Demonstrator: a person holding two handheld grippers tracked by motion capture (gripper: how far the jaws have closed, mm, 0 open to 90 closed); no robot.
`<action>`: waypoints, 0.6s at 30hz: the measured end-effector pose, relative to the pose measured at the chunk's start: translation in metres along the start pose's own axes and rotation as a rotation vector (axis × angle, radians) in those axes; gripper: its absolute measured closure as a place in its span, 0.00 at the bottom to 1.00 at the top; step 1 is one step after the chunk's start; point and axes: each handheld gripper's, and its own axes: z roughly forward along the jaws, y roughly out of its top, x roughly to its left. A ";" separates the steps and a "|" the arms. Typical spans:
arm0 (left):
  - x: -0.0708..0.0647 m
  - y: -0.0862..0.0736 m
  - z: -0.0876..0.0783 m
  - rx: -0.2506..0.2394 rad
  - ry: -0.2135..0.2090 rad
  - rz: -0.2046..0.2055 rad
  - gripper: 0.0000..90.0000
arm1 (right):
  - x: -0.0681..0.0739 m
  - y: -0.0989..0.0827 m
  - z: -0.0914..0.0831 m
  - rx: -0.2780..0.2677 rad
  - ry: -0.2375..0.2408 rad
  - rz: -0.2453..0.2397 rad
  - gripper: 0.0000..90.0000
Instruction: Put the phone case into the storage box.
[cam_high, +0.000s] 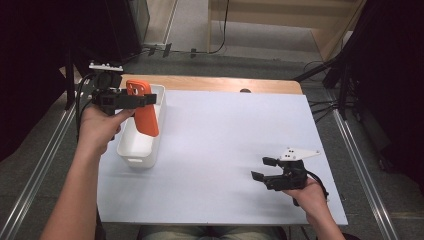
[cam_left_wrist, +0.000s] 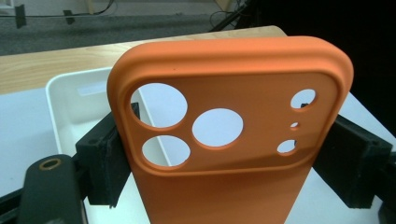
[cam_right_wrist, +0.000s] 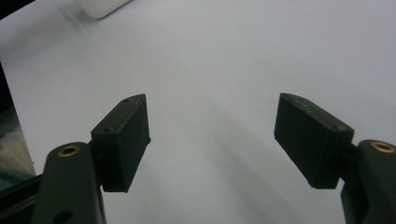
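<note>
The left gripper (cam_high: 150, 100) is clamped across the width of a soft orange phone case with round camera cut-outs (cam_high: 145, 112), one black pad on each long side near the camera end; the left gripper view shows the pads (cam_left_wrist: 106, 163) pressed against the case's edges. The case hangs upright, its long axis running down from the jaws, camera end uppermost, and its lower end sits over the open white rectangular plastic tray (cam_high: 127, 150), which stands at the left edge of the white table sheet (cam_high: 225, 150). So the thing that matters for the coming move lies straight below the grip: tray directly under the case, with the tray's long axis running from the near side of the sheet to the far side. Whether the case's bottom already touches the tray floor I cannot tell.

The right gripper (cam_high: 261, 168) hovers low near the sheet's near right corner, jaws spread with nothing between them, well apart from both case and tray. The left hand is plainly the nearer one.

Count: one case, one tray, two grippers.
</note>
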 end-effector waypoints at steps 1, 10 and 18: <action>0.001 0.002 0.002 -0.002 0.007 -0.005 0.17 | 0.000 0.000 0.000 0.000 0.000 0.000 0.28; 0.011 0.019 0.011 -0.019 0.055 -0.020 0.17 | 0.001 0.001 0.001 0.002 0.012 0.001 0.28; 0.015 0.031 0.019 -0.044 0.104 -0.016 0.17 | 0.001 0.001 0.001 0.001 0.014 0.001 0.28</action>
